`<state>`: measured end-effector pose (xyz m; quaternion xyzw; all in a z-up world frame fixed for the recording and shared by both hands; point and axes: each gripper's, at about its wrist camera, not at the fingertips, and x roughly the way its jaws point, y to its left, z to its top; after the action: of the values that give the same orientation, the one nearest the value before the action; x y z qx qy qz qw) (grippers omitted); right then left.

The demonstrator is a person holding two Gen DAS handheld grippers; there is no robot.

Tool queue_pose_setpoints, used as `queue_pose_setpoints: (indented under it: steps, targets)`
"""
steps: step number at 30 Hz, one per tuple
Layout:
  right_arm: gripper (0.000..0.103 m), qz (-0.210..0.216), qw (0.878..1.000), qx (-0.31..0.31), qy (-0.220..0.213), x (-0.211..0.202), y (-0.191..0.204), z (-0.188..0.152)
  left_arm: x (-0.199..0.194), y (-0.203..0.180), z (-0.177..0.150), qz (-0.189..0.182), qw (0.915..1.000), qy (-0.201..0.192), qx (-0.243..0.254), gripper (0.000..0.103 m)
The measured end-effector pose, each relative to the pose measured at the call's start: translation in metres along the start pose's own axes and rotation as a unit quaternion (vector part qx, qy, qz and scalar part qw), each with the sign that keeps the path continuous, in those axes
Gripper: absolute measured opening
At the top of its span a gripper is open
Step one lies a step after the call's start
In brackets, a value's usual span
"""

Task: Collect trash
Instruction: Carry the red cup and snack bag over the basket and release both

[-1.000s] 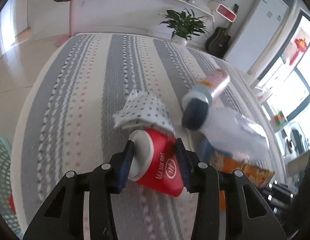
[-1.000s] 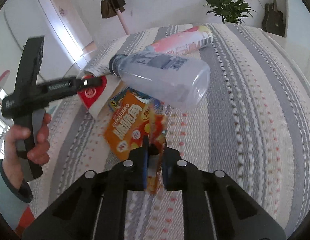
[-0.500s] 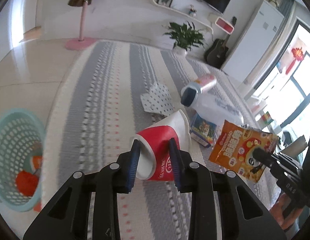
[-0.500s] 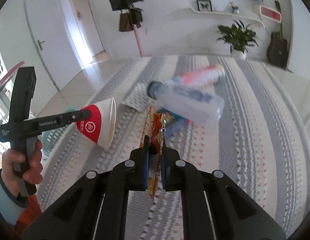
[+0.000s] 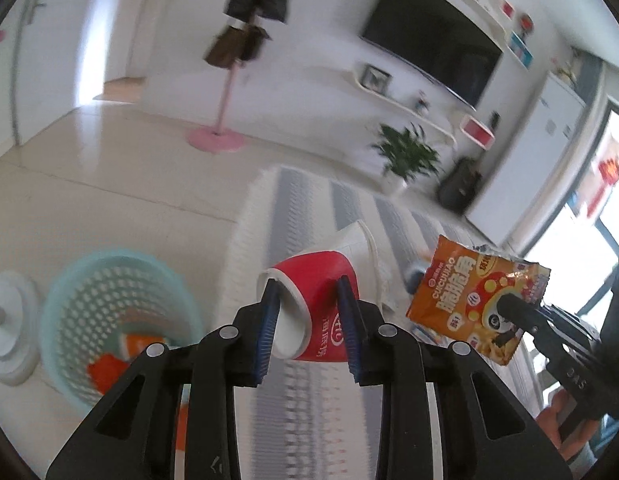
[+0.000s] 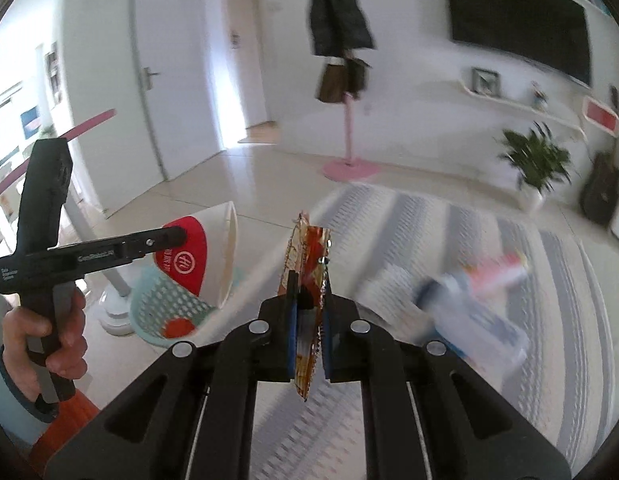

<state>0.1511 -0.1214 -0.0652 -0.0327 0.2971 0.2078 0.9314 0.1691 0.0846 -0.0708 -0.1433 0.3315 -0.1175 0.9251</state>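
Having lifted clear of the striped rug, the left gripper (image 5: 309,312) clamps the red-and-white paper cup (image 5: 321,300) and the right gripper (image 6: 308,320) pinches the orange snack bag (image 6: 307,280), both now nearing the turquoise mesh basket (image 5: 69,280) for dropping.

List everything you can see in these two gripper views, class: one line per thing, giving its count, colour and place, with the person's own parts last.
Paper cup: 1, red and white, held sideways in the left gripper.
Snack bag: 1, orange, held in the right gripper.
Basket: 1, light blue-green, on the floor beside the rug, orange trash inside.
Bottles: 2, one clear with a dark cap, one pink and white, lying on the rug, blurred.
Rug: 1, grey and white striped, on the floor.
Coat stand: 1, pink, by the wall.
Plant: 1, green, past the rug.
TV: 1, black, on the wall.
Left gripper: 1, black, blue pads.
Right gripper: 1, black.
Left hand: 1, on the handle.
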Motion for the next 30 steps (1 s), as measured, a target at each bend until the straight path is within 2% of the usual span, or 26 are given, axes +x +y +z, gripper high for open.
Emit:
queue_pose_setpoints:
  steps: [6, 13, 16, 21, 26, 30]
  targets:
    - [0.007, 0.04, 0.998, -0.041, 0.006, 0.04, 0.064, 0.027, -0.033, 0.055, 0.015, 0.049, 0.9975, -0.039, -0.033, 0.028]
    - [0.007, 0.083, 0.994, -0.049, 0.049, 0.103, 0.117, 0.035, -0.049, 0.129, 0.014, 0.101, 0.9882, -0.065, -0.096, 0.028]
    - [0.007, 0.094, 0.991, -0.051, 0.075, 0.135, 0.14, 0.032, -0.045, 0.15, 0.007, 0.121, 0.9848, -0.056, -0.111, 0.028]
    - [0.007, 0.096, 0.987, -0.047, 0.119, 0.179, 0.163, 0.017, -0.036, 0.179, 0.003, 0.149, 0.9793, -0.02, -0.136, 0.028]
    - [0.008, 0.12, 0.975, 0.044, 0.184, 0.227, 0.154, 0.004, -0.034, 0.191, -0.003, 0.158, 0.975, -0.006, -0.156, 0.029]
    - [0.008, 0.092, 0.977, 0.039, 0.188, 0.238, 0.159, -0.002, -0.024, 0.192, -0.005, 0.156, 0.9752, 0.0, -0.157, 0.03]
